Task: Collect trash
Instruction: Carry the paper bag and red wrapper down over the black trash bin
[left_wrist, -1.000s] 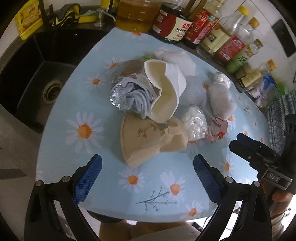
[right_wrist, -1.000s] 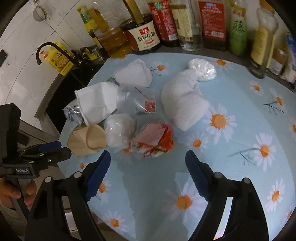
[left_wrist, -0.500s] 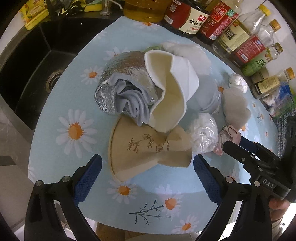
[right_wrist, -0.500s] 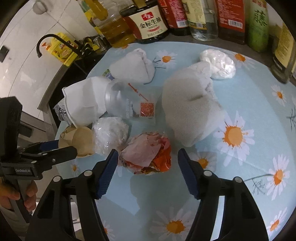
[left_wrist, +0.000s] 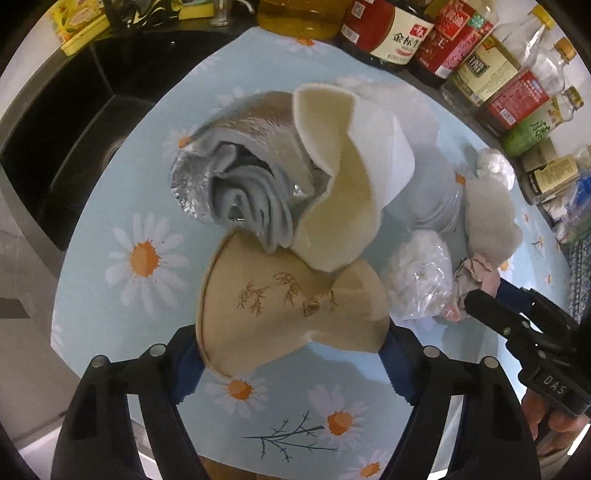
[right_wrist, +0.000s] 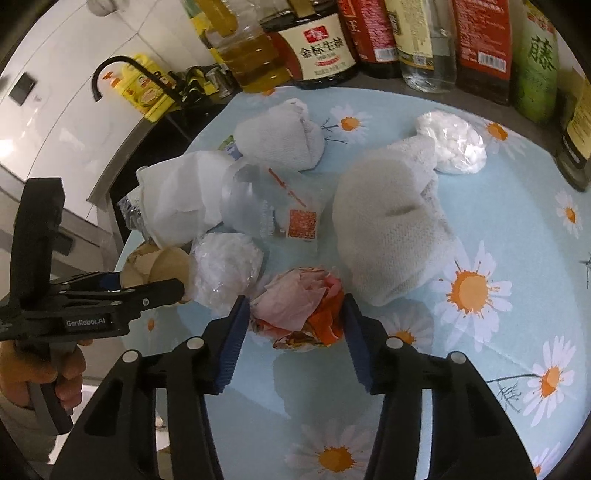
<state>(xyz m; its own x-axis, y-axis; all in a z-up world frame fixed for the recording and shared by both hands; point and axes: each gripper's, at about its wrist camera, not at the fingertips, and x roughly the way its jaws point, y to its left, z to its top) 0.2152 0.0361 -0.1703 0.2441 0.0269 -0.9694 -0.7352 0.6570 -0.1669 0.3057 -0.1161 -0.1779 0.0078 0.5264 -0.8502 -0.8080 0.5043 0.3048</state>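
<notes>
A pile of trash lies on the daisy-print table (left_wrist: 147, 314). A crushed tan paper cup (left_wrist: 288, 306) sits between the open fingers of my left gripper (left_wrist: 291, 354). Behind it are a foil wrapper (left_wrist: 243, 155) and a torn cream paper bowl (left_wrist: 343, 206). A crumpled pink and orange wrapper (right_wrist: 299, 310) sits between the fingers of my right gripper (right_wrist: 293, 332), whose jaws stand close on both sides of it; contact is unclear. A clear plastic ball (right_wrist: 227, 269), a clear bag (right_wrist: 277, 210) and white cloth wads (right_wrist: 388, 229) lie around it.
Sauce and oil bottles (right_wrist: 321, 40) line the table's far edge. A black sink (left_wrist: 74, 140) lies to the left with a black tap (right_wrist: 110, 74). A white plastic wad (right_wrist: 450, 147) sits at the back right. The left gripper also shows in the right wrist view (right_wrist: 110, 295).
Both grippers have moved forward into the pile. The left one now straddles the tan cup; the right one has narrowed around the pink and orange wrapper.
</notes>
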